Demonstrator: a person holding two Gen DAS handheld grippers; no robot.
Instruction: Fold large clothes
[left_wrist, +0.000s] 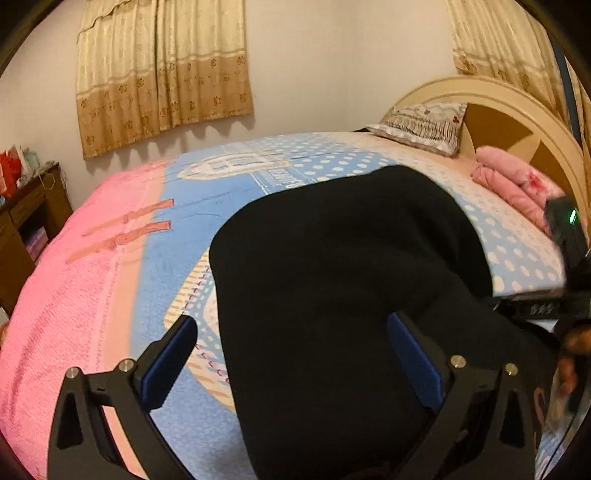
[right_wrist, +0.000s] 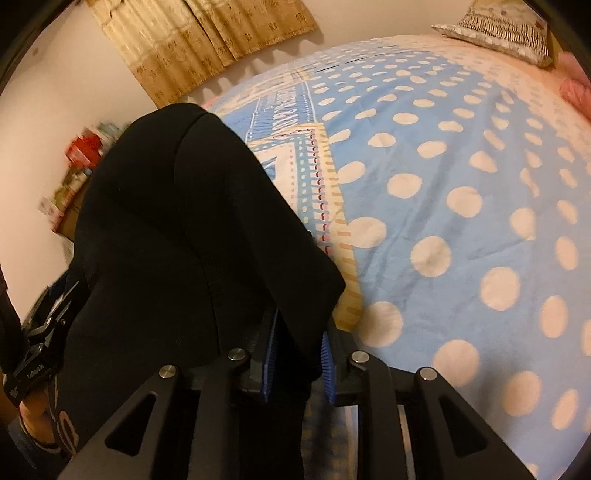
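Note:
A black garment (left_wrist: 351, 258) lies in a thick fold on the bed, over the blue dotted bedspread (left_wrist: 517, 266). My left gripper (left_wrist: 295, 354) stands wide open just above the garment's near part, one blue pad on each side and neither touching cloth. In the right wrist view, the garment (right_wrist: 177, 221) rises in a hump in front of my right gripper (right_wrist: 298, 360). A flap of its edge hangs between the two blue pads. The jaws stand slightly apart, and a sliver of bedspread (right_wrist: 443, 184) shows between the cloth and the right pad, so the pads do not press.
A patterned pillow (left_wrist: 424, 125) and a folded pink blanket (left_wrist: 517, 184) lie by the curved headboard (left_wrist: 517, 122). A dark wooden desk (left_wrist: 22, 221) with clutter stands left of the bed. Curtains (left_wrist: 162, 74) hang on the far wall. The person's hand (right_wrist: 33, 417) holds the left gripper's body.

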